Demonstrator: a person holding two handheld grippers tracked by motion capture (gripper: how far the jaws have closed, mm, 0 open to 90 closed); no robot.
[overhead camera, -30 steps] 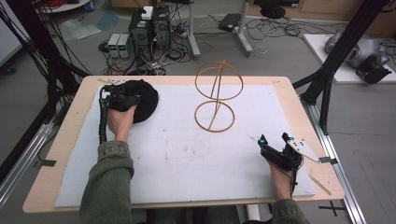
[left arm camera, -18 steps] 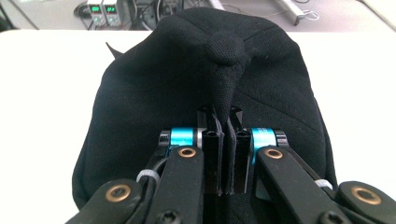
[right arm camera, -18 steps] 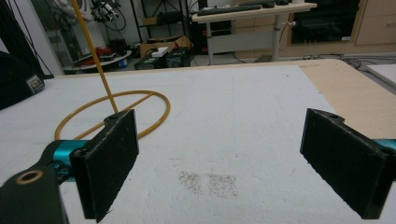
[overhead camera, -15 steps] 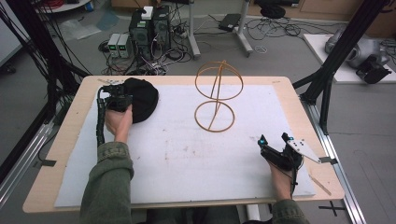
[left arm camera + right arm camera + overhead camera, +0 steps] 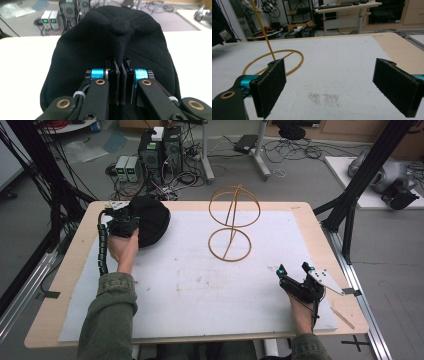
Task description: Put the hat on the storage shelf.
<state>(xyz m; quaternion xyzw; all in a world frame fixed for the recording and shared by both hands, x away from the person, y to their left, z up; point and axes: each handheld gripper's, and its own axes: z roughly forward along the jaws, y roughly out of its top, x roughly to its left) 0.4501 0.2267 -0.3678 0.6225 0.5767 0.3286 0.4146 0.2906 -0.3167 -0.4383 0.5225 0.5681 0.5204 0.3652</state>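
Black fabric forms the cap (image 5: 110, 50) that lies at the far left of the table (image 5: 65, 285), resting on the white mat (image 5: 200, 285) that covers most of the wooden top. The cap has a covered button (image 5: 120, 25) at its crown. In the left gripper view, a fold of the cap's cloth running down from that button is pinched between the two jaws of the left gripper (image 5: 119, 82), which are drawn together on it with only the fabric between them. In the high view, the left gripper (image 5: 122, 225) sits at the near-left edge of the cap, held by the left hand (image 5: 122, 251), with its ribbed black cable (image 5: 102, 245) looping along the left side.

A gold wire stand (image 5: 231, 222) is placed upright near the centre of the far half of the mat: a round base ring flat on the mat, a slanted rod, and a larger hoop on top. It is well apart from the cap.

The right gripper (image 5: 295, 275) is at the near right of the mat, held by the right hand (image 5: 302, 312). Its jaws are spread wide, with nothing between them. In the right gripper view, the base ring of the stand (image 5: 274, 62) lies beyond the left jaw, and a faint speckled stain (image 5: 324, 97) marks the mat between the jaws.
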